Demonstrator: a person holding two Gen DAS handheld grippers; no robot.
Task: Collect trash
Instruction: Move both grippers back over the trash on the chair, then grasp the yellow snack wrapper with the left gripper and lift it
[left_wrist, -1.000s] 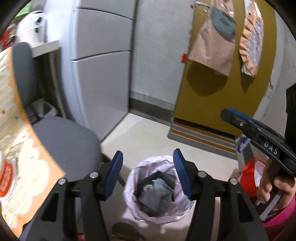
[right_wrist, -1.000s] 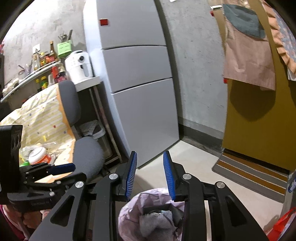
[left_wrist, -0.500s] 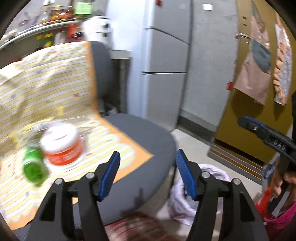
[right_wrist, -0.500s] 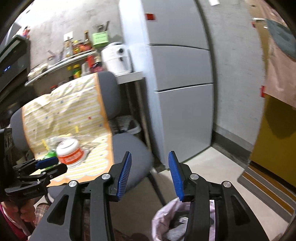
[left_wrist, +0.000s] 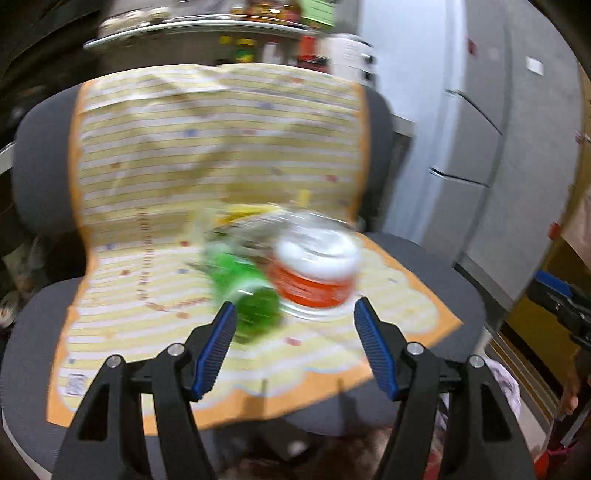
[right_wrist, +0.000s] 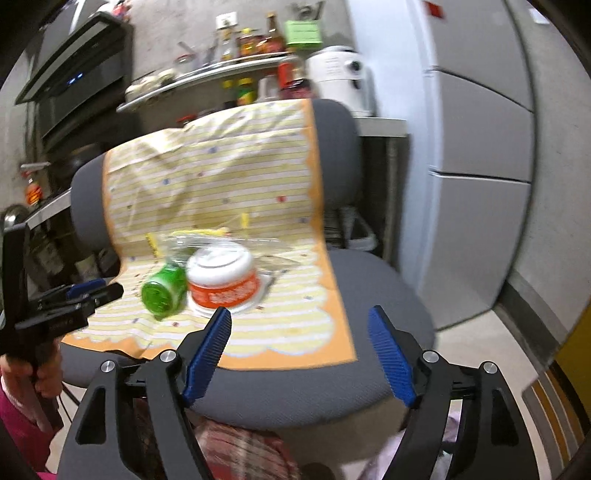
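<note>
On a grey office chair (left_wrist: 436, 280) draped with a yellow striped cloth (left_wrist: 221, 147) lie a green bottle (left_wrist: 247, 295) on its side, an orange tub with a white lid (left_wrist: 317, 273) and crumpled clear plastic (left_wrist: 255, 221). My left gripper (left_wrist: 295, 343) hovers just short of the bottle and tub, jaws opening, nothing between them. My right gripper (right_wrist: 299, 354) hangs over the seat's front edge, jaws opening wide and empty. It sees the bottle (right_wrist: 164, 291) and tub (right_wrist: 221, 277) ahead, with the left gripper (right_wrist: 74, 295) at the left.
A grey fridge (right_wrist: 480, 184) stands right of the chair. Behind it are a shelf of bottles (right_wrist: 240, 66) and a white appliance (right_wrist: 340, 81). The lined trash bin (right_wrist: 454, 428) sits on the floor below the seat's right corner. A hand (right_wrist: 37, 373) holds the left gripper.
Both views have swung from the trash bin on the floor to the chair with the bottle and tub. The right jaws have spread much wider; the left jaws slightly.
</note>
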